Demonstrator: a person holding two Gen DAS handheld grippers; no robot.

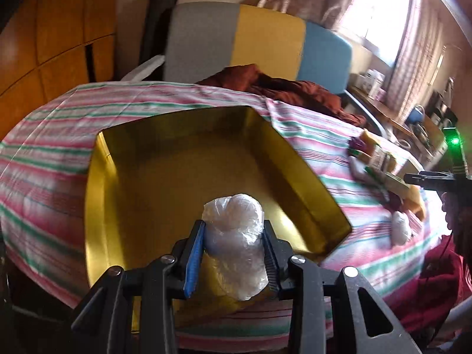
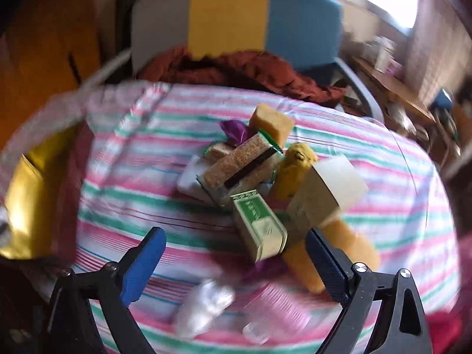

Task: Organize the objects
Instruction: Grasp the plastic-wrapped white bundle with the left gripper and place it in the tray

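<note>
My left gripper (image 1: 234,230) is shut on a clear plastic bag of white stuff (image 1: 236,236) and holds it over the near edge of an open gold box (image 1: 165,174) on the striped bedsheet. My right gripper (image 2: 236,253) is open and empty above the sheet, just short of a pile of items: a green-and-white carton (image 2: 261,227), a brown speckled box (image 2: 239,165), a cream box (image 2: 327,191), yellow sponge-like blocks (image 2: 273,124) and yellow pouches (image 2: 295,165). A second clear bag (image 2: 203,306) lies between its fingers near the lens. The gold box shows at the left edge of the right wrist view (image 2: 26,203).
A rust-red blanket (image 1: 283,88) lies at the far side of the bed, before a grey, yellow and blue headboard (image 1: 265,41). A cluttered wooden desk (image 1: 413,112) stands at the right under a bright window. Wooden wardrobe doors (image 1: 53,35) are at the left.
</note>
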